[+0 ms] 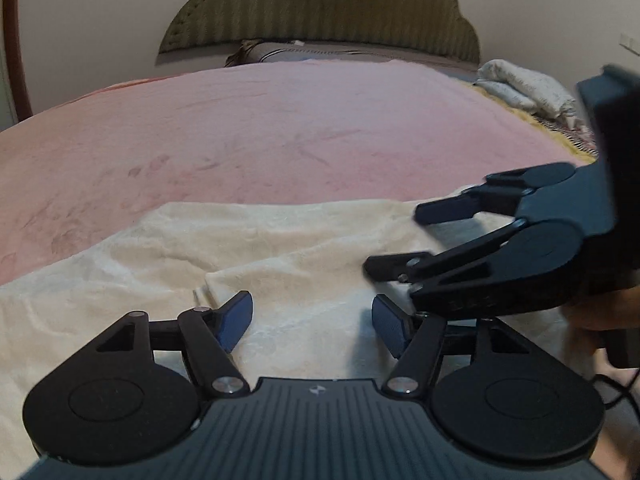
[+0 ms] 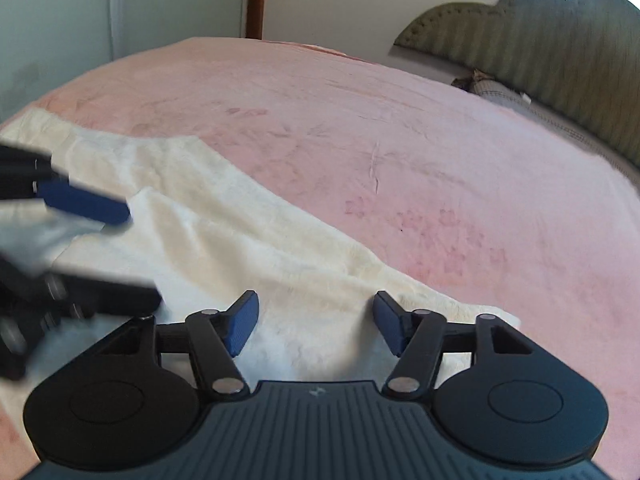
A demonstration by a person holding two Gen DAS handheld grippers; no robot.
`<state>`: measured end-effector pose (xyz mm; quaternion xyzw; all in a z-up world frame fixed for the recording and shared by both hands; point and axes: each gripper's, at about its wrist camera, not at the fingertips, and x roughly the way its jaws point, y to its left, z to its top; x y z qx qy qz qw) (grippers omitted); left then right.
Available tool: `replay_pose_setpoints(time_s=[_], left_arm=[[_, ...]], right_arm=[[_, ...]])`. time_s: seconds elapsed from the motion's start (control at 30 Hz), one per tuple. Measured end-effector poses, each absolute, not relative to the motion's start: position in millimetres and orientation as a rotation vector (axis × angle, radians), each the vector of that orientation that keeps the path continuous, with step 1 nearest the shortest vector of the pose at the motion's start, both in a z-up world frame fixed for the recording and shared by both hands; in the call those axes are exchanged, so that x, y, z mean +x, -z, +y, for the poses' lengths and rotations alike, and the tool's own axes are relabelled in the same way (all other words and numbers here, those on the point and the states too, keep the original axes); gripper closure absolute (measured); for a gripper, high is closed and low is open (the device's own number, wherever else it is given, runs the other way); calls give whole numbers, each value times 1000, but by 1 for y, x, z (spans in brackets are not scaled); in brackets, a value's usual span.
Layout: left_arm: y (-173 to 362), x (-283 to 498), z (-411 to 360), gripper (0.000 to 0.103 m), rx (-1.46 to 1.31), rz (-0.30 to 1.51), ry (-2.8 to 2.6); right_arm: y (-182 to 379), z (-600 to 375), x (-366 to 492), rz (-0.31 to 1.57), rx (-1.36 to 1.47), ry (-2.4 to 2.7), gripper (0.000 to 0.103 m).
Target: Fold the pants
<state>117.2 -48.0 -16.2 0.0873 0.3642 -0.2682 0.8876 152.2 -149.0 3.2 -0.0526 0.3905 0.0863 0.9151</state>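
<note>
While our left gripper (image 1: 312, 322) and right gripper (image 2: 316, 324) both hang apart, unclamped, the cream fleece pants (image 1: 280, 240) lie just beneath on the pink plush bedspread (image 1: 280, 128), long axis running nine-to-three, each equally near.

Cream fleece pants (image 1: 280, 240), rumpled, lying flat on pink blanket (image 1: 260, 120)

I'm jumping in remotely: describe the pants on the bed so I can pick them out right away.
Find the wide pink blanket that covers the bed below the green headboard. The pants lie on its near edge, under both open grippers. They are the only cream, fluffy cloth lying on the pink.
</note>
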Motion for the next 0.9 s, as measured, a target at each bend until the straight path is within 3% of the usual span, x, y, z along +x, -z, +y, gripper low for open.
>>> replay_pose_setpoints(time_s=[0.13,0.4,0.63,0.83,0.87,0.9], left_arm=[[7,107,-42,33,177,729,556],[1,82,-42,29,245,704,545],[-2,66,-99,28,276,689,681],[23,43,-144,28,375,685,753],[26,37,-146,33,391,673,755],[29,32,-149,28,432,648,742]], right_arm=[[-24,-158,143,770,-112,-163,37],[-45,-189,46,688,-179,-53,36],[-43,-184,-38,567,-323,-18,36],[-39,-209,-23,534,-118,141,31],[-34,-215,-16,568,-90,137,31],[-28,-218,-9,629,-88,128,31]])
